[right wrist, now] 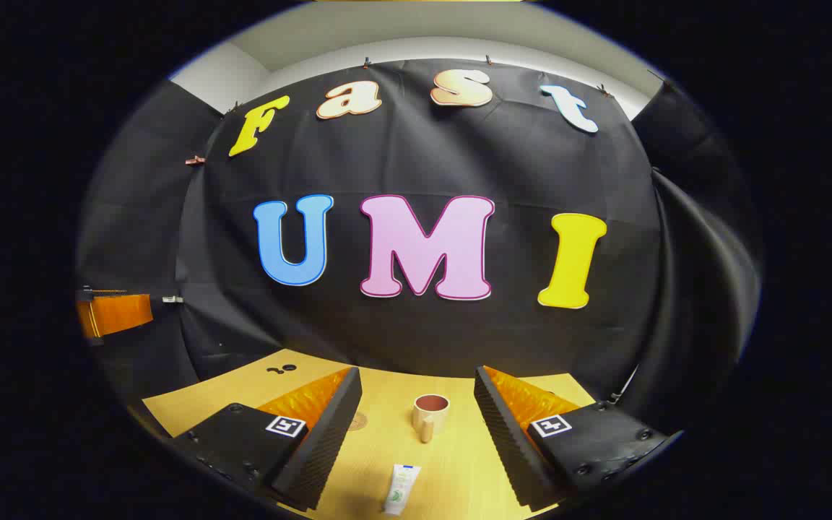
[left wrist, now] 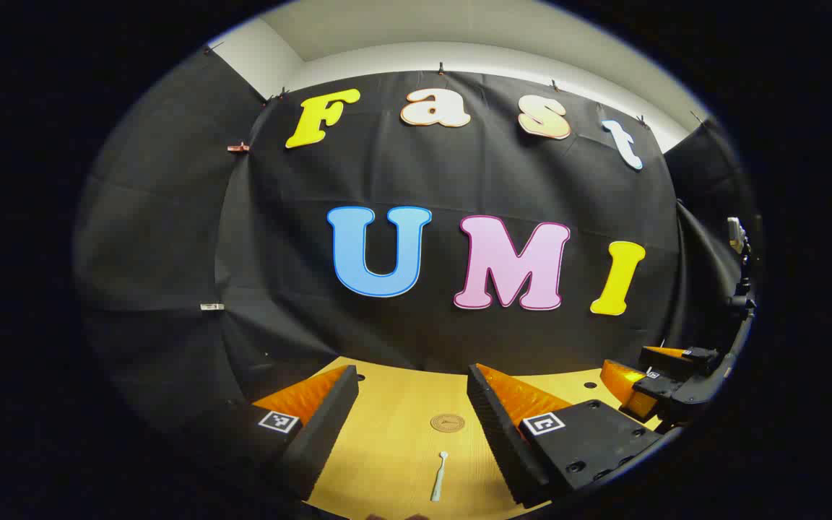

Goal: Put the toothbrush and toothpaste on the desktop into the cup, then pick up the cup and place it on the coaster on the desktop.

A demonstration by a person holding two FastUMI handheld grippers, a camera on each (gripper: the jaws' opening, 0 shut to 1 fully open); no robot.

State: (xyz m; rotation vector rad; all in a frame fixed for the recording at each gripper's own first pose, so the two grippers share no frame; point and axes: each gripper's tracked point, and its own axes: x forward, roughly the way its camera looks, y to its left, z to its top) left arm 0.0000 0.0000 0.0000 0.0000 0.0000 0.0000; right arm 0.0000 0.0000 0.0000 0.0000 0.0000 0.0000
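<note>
In the left gripper view a white toothbrush [left wrist: 438, 476] lies on the wooden desktop [left wrist: 401, 440], with a round brown coaster [left wrist: 447, 422] just beyond it. My left gripper [left wrist: 412, 422] is open above them, holding nothing. In the right gripper view a beige cup [right wrist: 430, 414] with a reddish inside stands upright, its handle facing me. A white toothpaste tube [right wrist: 401, 489] lies in front of it. My right gripper [right wrist: 417, 426] is open and empty above the desktop [right wrist: 452, 462]. The coaster [right wrist: 357, 420] peeks out beside its left finger.
The right gripper [left wrist: 665, 383] shows at the right edge of the left gripper view. Part of the left gripper [right wrist: 114, 314] shows at the far left of the right gripper view. The booth's black cloth wall stands close behind the desk's far edge.
</note>
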